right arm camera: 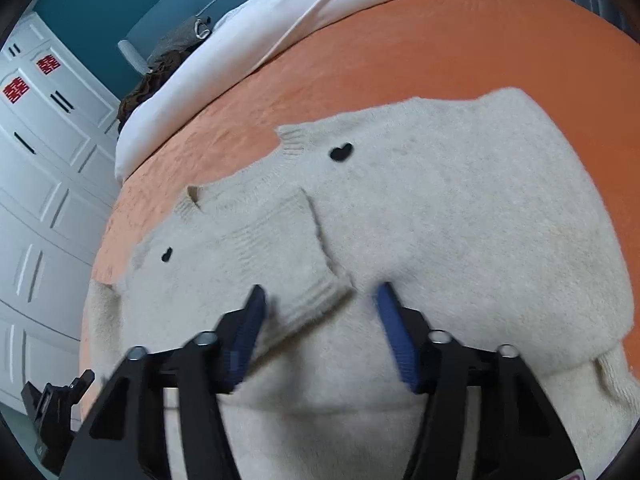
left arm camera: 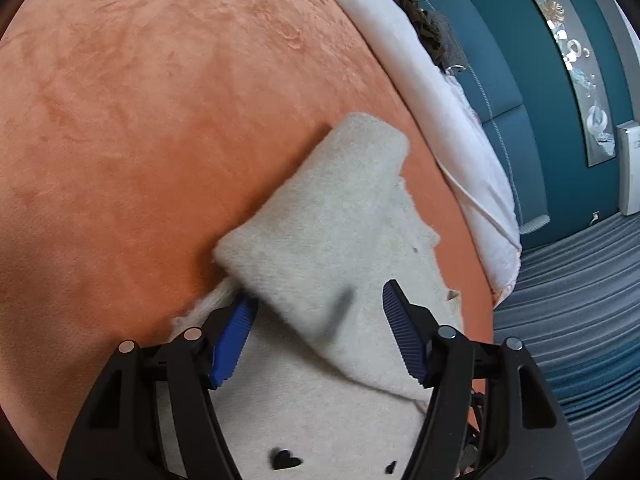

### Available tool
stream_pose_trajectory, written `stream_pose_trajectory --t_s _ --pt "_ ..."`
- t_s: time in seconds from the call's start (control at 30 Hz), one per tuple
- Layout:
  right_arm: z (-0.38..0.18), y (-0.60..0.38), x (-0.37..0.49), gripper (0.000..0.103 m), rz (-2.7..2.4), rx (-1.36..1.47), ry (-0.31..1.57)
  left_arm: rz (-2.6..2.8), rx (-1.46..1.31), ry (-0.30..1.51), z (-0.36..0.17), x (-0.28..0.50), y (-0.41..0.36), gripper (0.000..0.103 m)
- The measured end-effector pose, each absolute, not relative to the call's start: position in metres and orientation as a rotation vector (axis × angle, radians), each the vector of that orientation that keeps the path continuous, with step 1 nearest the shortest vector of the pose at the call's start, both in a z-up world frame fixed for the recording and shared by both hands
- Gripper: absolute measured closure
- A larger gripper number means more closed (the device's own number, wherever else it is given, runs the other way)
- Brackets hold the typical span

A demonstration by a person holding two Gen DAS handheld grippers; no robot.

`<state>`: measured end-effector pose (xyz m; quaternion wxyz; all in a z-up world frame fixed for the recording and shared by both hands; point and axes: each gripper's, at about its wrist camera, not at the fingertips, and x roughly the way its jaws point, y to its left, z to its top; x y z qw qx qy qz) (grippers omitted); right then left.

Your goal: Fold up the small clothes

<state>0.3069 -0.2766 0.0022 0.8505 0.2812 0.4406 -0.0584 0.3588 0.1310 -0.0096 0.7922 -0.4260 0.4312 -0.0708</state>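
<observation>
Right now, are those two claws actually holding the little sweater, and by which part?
No. The left gripper stands open around a folded sleeve, and the right gripper stands open around the other sleeve's cuff. Neither grips the sweater.

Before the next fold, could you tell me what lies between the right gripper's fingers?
In the right wrist view, the sweater's folded-in sleeve cuff lies between the right gripper's open fingers.

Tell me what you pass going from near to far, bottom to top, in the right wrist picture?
Black right gripper with blue pads → fuzzy cream sweater with black hearts → orange velvety bedspread → white bedding → teal padded headboard.
</observation>
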Motion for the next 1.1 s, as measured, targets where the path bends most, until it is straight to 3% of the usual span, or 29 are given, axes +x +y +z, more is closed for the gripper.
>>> stream_pose_trajectory --t_s 0.03,0.13,0.2,0.23,0.27,0.37,0.53,0.63,0.77,0.87,0.93,1.1 --pt "0.006 -0.274 0.313 0.094 -0.085 0.615 0.933 -0.159 -0.924 0.916 -0.008 0.364 0.131 0.045" --pt "0.053 -0.278 0.306 0.096 -0.012 0.659 0.753 -0.158 -0.924 0.885 0.003 0.369 0.128 0.056" --pt "0.088 -0.283 0.279 0.097 -0.006 0.639 0.609 -0.144 -0.872 0.892 0.005 0.373 0.125 0.082" --pt "0.095 -0.289 0.264 0.097 -0.052 0.592 0.552 -0.145 -0.844 0.912 0.003 0.375 0.122 0.083" --pt "0.091 -0.294 0.257 0.097 -0.118 0.538 0.556 -0.146 -0.826 0.935 -0.003 0.375 0.119 0.085" --pt "0.011 -0.320 0.273 0.097 -0.242 0.522 0.884 -0.101 -0.774 1.000 -0.023 0.374 0.109 0.092" --pt "0.018 -0.331 0.240 0.097 -0.179 0.636 0.732 -0.092 -0.714 0.971 -0.026 0.368 0.103 0.093" --pt "-0.017 -0.331 0.251 0.099 -0.204 0.561 0.875 -0.081 -0.652 0.959 -0.025 0.369 0.098 0.093" --pt "0.001 -0.344 0.234 0.095 -0.177 0.652 0.830 -0.088 -0.531 0.911 -0.024 0.361 0.087 0.092" --pt "0.030 -0.339 0.208 0.090 -0.295 0.534 0.771 -0.096 -0.442 0.865 -0.024 0.354 0.078 0.092" --pt "0.049 -0.320 0.212 0.090 -0.240 0.516 0.722 -0.099 -0.449 0.856 -0.025 0.353 0.080 0.092" --pt "0.056 -0.202 0.303 0.090 0.136 0.397 0.895 -0.107 -0.447 0.833 -0.027 0.350 0.080 0.091"
